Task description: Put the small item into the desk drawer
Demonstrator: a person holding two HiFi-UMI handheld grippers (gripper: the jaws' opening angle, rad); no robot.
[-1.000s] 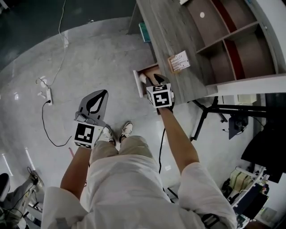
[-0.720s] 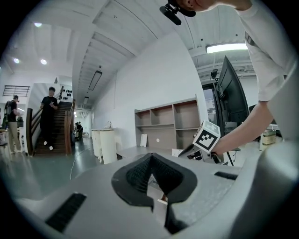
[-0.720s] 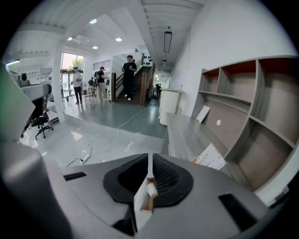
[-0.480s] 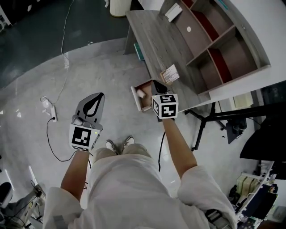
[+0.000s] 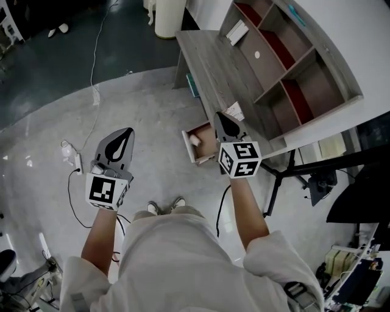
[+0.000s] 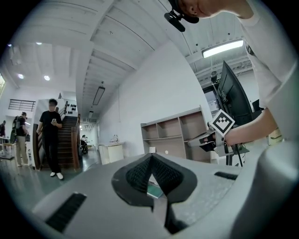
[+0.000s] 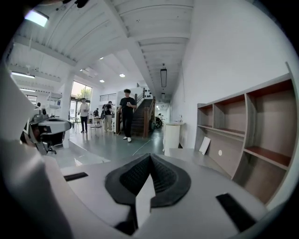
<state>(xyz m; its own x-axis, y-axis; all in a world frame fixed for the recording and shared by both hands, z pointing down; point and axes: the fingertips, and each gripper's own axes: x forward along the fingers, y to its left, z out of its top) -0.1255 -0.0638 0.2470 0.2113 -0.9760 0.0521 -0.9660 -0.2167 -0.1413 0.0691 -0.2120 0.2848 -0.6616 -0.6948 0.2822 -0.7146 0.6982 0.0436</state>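
Note:
The desk drawer (image 5: 187,146) stands pulled open under the grey desk (image 5: 210,61). A small white item (image 5: 195,139) lies inside it near the front panel. My right gripper (image 5: 218,116) hovers above the desk edge just right of the drawer, shut and empty; in the right gripper view (image 7: 149,157) its pads meet with nothing between them. My left gripper (image 5: 127,131) hangs over the floor well left of the drawer, and its pads also meet in the left gripper view (image 6: 150,158), holding nothing.
A shelf unit (image 5: 286,67) sits on the desk's far side, and a small card (image 5: 233,111) lies near the desk edge. A power strip with cable (image 5: 78,159) lies on the floor at left. A white bin (image 5: 169,17) stands beyond the desk. People stand far off (image 7: 127,114).
My right gripper has lifted up and away from the drawer and shut, leaving the white item inside. The head view has risen and pulled back. The left gripper stayed shut.

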